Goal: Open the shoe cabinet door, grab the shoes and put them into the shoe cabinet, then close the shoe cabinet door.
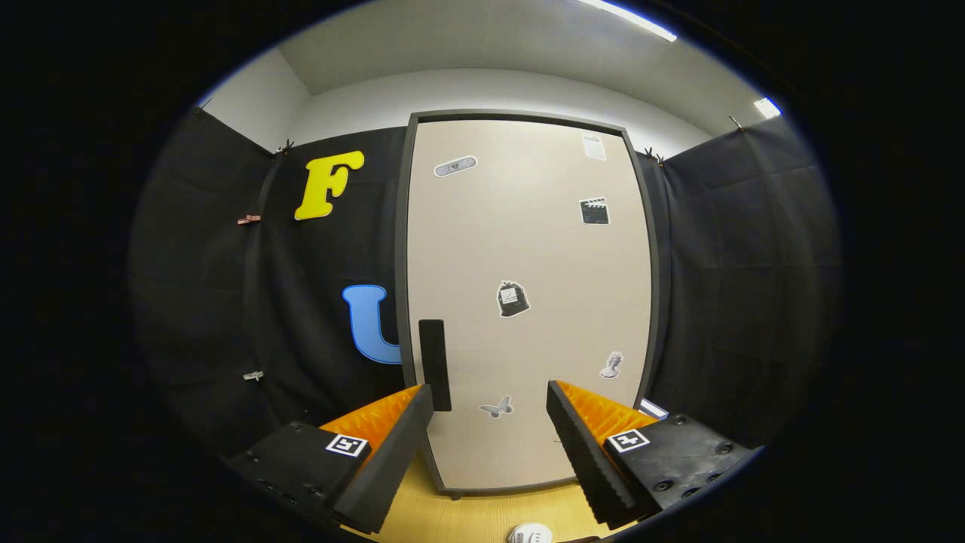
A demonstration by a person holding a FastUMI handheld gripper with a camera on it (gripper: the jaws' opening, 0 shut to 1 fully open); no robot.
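The gripper [490, 422] hangs with fingers spread wide and empty before the shoe cabinet door [528, 302], which stands shut dead ahead at twelve o'clock. Its stickers [513, 299] carry no legible writing. A black handle [435, 364] sits near eleven o'clock, just beyond the left finger. Below lies a pale wooden floor [467, 516]; black cloth [739, 286] flanks both sides.

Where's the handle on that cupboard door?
The black handle sits low on the closed door's left edge, just beyond the open tool's left finger.
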